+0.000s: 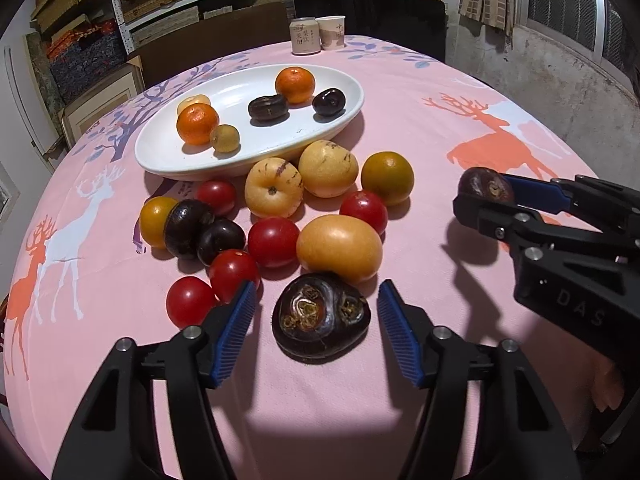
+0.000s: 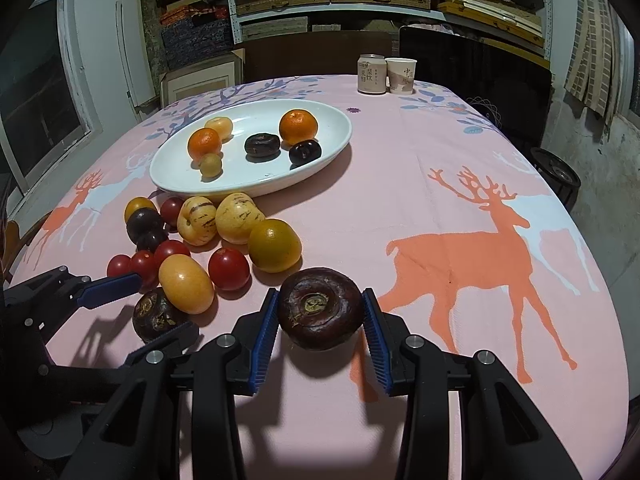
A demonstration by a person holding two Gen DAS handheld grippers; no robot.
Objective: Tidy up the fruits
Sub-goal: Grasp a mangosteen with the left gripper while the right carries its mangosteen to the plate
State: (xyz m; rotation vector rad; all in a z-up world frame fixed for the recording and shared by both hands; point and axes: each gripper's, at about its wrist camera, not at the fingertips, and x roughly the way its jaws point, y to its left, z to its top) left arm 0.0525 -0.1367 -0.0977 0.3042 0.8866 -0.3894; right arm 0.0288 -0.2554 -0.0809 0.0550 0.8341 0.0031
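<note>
A white oval plate (image 1: 160,156) (image 2: 168,176) holds two oranges, a kiwi, a pale fruit and two dark fruits. In front of it a loose pile lies on the pink cloth: red tomatoes (image 1: 273,241), striped yellow melons (image 1: 273,187), oranges, dark plums. My left gripper (image 1: 317,320) is open, its fingers either side of a dark water chestnut (image 1: 320,318) (image 2: 154,316) on the cloth. My right gripper (image 2: 320,314) is shut on another dark water chestnut (image 2: 320,307) (image 1: 484,185), held just above the cloth.
A drink can (image 1: 305,35) (image 2: 372,73) and a paper cup (image 1: 331,32) (image 2: 401,75) stand at the table's far edge. Dark chairs and shelves of boxes lie beyond. The right side of the cloth shows an orange deer print (image 2: 472,248).
</note>
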